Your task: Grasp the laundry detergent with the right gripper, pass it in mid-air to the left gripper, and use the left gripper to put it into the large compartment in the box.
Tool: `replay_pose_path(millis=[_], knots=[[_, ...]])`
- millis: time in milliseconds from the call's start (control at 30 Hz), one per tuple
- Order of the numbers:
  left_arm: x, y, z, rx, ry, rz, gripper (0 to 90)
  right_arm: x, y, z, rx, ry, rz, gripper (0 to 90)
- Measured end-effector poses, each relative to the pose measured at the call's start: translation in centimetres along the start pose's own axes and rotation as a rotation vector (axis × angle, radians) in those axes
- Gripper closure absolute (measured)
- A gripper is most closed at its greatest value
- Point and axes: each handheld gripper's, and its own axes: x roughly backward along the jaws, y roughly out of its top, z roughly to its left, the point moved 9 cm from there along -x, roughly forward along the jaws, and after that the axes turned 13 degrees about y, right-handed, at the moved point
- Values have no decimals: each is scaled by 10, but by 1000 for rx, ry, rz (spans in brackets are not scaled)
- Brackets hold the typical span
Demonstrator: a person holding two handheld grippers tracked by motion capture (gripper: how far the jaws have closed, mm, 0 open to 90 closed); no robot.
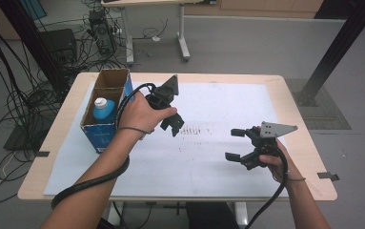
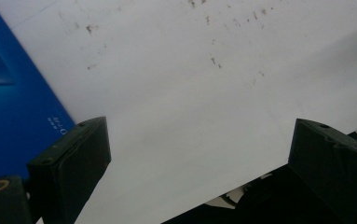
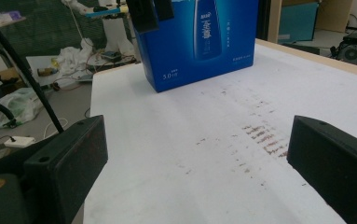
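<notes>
Wooden worktop (image 1: 294,102) covered by a large white sheet (image 1: 208,157), scuffed with dark flecks near its middle. Near the far left corner of the worktop, an open blue carton (image 1: 105,125) standing upright on the sheet, brown flaps raised, a blue bottle with a white cap (image 1: 103,106) upright inside it. Just beside the carton's right face, toward the middle of the worktop, the left tool (image 1: 174,125) gripped in the left hand (image 1: 139,114), pointing down at the sheet, jaws spread and holding nothing; confirmed in the left gripper view (image 2: 199,154), with bare white sheet between the two black jaws and the carton's blue side at the left edge. Toward the near right corner of the worktop, the right tool (image 1: 237,143) held in the right hand (image 1: 276,162), aimed leftward across the sheet, jaws wide apart and empty, grey three-cornered plate (image 1: 275,129) on top. In the right gripper view (image 3: 197,154), flecked sheet between the parted jaws and the blue carton well ahead at the worktop's far edge. Both tools well apart from each other. Black cables trailing from each tool back along the forearms. Beyond the worktop, grey floor with tangled cables (image 1: 13,95) at the left.
</notes>
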Motion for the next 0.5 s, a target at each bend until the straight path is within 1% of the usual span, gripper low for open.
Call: replay_pose_path(millis=[233, 333, 500], knots=[[-8, -1, -1, 4, 9, -1, 60, 0, -1, -1, -5, -6, 1, 48], [-15, -3, -1, -1, 21, 11, 58, 1, -2, -1, -6, -10, 1, 48], [-27, -5, -4, -4, 13, 28, 59, 1, -2, -1, -5, -10, 2, 48]])
